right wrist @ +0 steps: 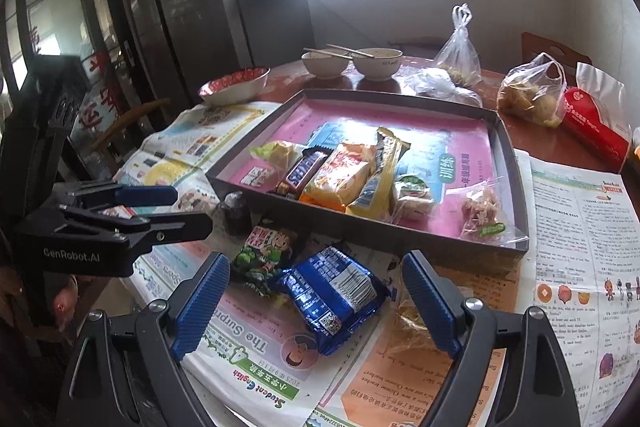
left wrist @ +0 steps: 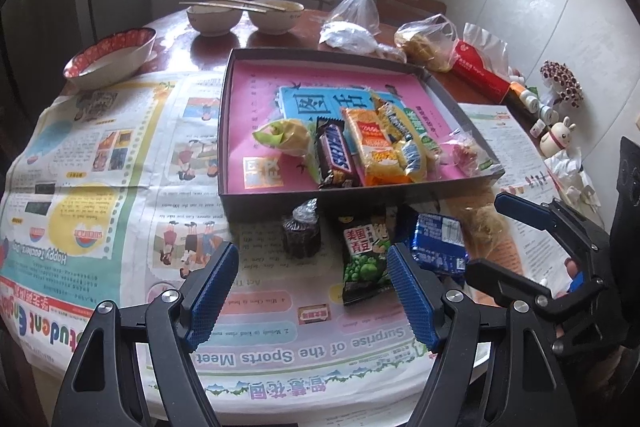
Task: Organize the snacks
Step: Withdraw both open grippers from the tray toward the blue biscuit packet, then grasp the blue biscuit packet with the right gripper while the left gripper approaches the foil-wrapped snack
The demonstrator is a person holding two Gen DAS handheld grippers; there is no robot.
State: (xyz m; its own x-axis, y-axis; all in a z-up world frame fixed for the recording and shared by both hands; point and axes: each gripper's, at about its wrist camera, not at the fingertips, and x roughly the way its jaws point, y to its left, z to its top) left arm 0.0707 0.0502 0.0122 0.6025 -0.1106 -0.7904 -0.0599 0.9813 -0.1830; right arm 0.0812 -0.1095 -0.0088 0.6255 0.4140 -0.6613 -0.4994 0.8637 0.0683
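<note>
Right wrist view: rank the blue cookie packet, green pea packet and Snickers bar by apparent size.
1. Blue cookie packet, though nearest the camera.
2. Green pea packet.
3. Snickers bar, partly hidden by the tray wall.

Two wrist fisheyes, low over one table

The left wrist view looks forward between its blue fingers [left wrist: 212, 291], close above the newspaper [left wrist: 100, 163], facing the tray [left wrist: 228, 131] and the far window. The right wrist view sits to its right, just as near and angled slightly leftward, catching the left gripper [right wrist: 192, 209] at its left edge. Both share the tray [right wrist: 516, 163], the green pea packet [left wrist: 366, 259] [right wrist: 266, 249] and the blue packet [left wrist: 438, 243] [right wrist: 332, 295].
</note>
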